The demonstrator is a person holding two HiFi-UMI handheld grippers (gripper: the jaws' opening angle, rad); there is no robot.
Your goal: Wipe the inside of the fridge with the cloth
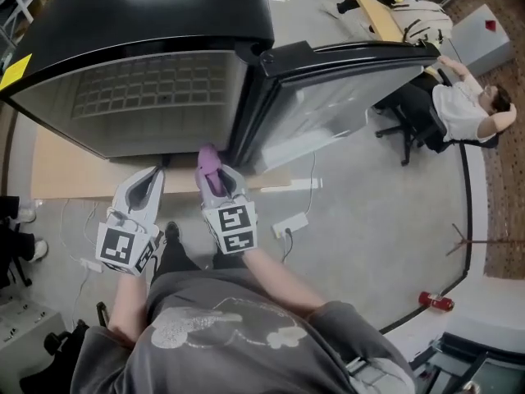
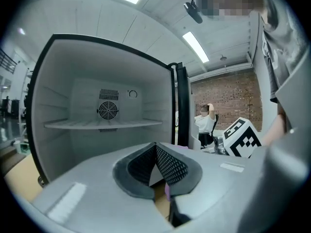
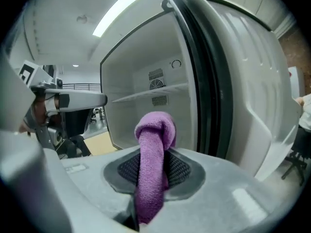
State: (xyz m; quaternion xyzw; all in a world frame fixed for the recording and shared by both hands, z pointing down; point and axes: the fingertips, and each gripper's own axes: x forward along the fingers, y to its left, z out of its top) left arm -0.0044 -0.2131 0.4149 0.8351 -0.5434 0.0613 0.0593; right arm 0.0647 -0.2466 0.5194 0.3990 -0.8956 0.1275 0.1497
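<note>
Right claw [image 3: 153,155] pinches the purple cloth [image 3: 154,130], which pokes up before the open fridge [image 1: 164,97]; left claw [image 2: 156,150] is closed, empty.

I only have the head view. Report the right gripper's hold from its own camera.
Observer: The right gripper is shut on the purple cloth; a folded end sticks up past the jaws.
Operator: Now describe inside the fridge.
Observer: The left gripper view shows one shelf and a round fan grille at the back.
Operator: Left gripper state.
Observer: The left gripper is shut, with nothing between its jaws.
</note>
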